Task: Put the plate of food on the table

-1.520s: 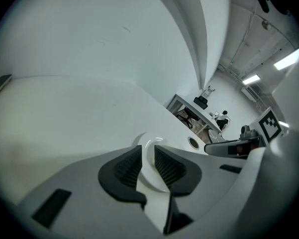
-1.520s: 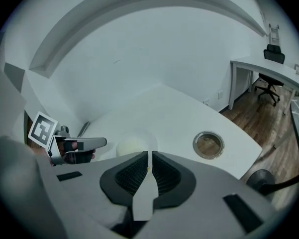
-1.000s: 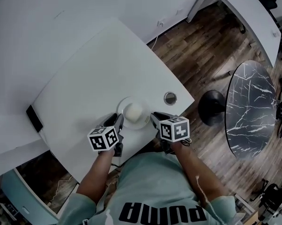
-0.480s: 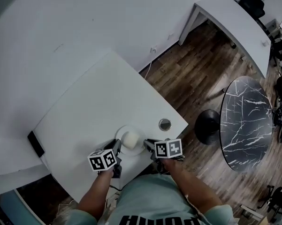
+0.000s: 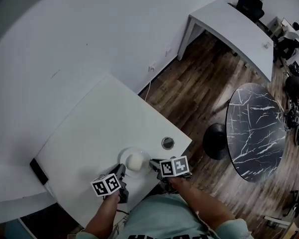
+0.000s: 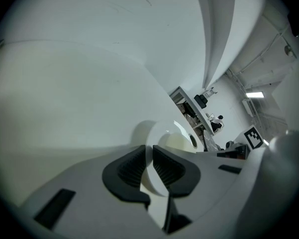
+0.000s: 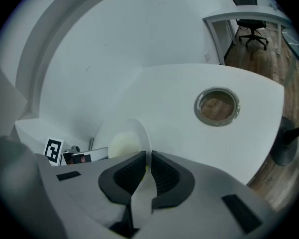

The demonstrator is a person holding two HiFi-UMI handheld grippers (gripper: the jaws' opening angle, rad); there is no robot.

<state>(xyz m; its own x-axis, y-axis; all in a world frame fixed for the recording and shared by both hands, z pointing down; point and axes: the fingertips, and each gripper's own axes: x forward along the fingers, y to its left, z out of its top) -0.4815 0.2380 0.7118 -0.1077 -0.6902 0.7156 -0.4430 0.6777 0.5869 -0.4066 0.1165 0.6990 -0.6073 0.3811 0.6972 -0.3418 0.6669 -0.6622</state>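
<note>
My left tongs [image 6: 148, 164] and right tongs [image 7: 148, 169] still pinch the plate [image 5: 125, 156] — it hardly moved, so it's likely down on the worktop [image 5: 99, 128].

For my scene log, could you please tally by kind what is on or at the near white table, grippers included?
plate: 1
pale round food item: 1
cable grommet: 1
dark flat object at the table edge: 1
grippers: 2, left gripper and right gripper
Total: 6
</note>
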